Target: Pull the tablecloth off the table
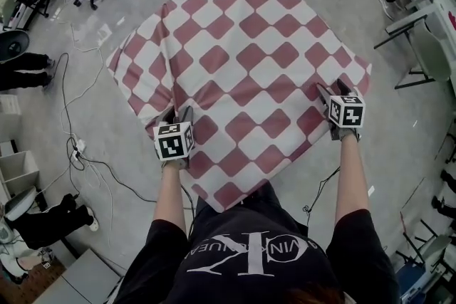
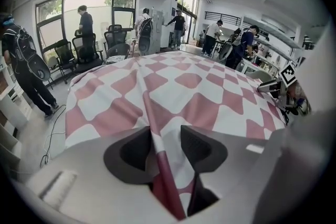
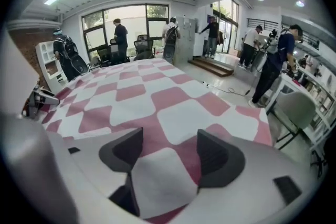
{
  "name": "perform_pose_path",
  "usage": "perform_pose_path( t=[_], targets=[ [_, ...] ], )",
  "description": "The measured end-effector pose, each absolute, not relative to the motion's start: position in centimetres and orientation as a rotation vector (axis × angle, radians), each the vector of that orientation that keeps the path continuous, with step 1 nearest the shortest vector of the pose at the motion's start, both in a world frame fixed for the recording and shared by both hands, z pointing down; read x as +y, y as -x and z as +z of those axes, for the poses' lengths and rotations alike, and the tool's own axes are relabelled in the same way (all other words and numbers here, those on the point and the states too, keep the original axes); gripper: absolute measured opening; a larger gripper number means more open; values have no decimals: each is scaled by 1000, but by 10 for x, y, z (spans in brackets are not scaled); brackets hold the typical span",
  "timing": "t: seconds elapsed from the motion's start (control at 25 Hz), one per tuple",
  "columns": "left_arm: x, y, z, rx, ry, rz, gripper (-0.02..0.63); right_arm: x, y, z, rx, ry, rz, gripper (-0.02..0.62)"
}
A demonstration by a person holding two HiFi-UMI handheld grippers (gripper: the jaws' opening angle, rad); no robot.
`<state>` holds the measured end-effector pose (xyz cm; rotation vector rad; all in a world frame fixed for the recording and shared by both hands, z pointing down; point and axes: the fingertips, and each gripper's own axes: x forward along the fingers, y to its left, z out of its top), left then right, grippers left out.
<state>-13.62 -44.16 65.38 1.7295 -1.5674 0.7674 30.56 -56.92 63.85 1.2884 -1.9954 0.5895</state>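
The tablecloth (image 1: 242, 60), in red and white checks, lies spread over the table and covers it fully, so the table itself does not show; one corner points toward the person. Nothing stands on it, and I see no container on it or near it.

The left gripper (image 1: 178, 112) sits on the near left edge. Its jaws are half closed around a raised fold (image 2: 152, 128) of the cloth. The fold leans on one pad, while the other pad seems just beside it, so I judge the pinch is not yet firm. The right gripper (image 1: 333, 90) is over the near right edge with its jaws spread wide, and only flat cloth lies between them, not gripped.

A pull now would probably go wrong. The thin fold could slip out of the left jaws, or the cloth could drag to one side and twist, because the right side holds nothing. The cloth may also fall onto the cables (image 1: 92, 164) on the floor.
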Motion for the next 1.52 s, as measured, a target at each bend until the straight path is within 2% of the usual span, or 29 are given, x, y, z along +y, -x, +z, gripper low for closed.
perform_pose_path(
  t=[0.36,0.6,0.72,1.04,1.24,1.52],
  targets=[
    [-441,139,654,-1558,-1731,760,163,-557,-277,638,-2050,-1191,721,293],
    [-441,140,655,-1546,-1736,771,149,-538,-236,638,-2084,-1138,684,205],
    [-442,141,657,-1548,-1738,773,143,-529,-214,640,-2090,-1076,645,133],
    [-442,142,657,-1543,-1722,764,97,-518,-195,643,-2026,-1015,505,46],
    [-435,139,655,-1551,-1720,758,29,-501,-180,641,-2051,-975,515,29],
    [-415,134,653,-1518,-1724,789,18,-471,-155,640,-2091,-874,476,25]
  ],
)
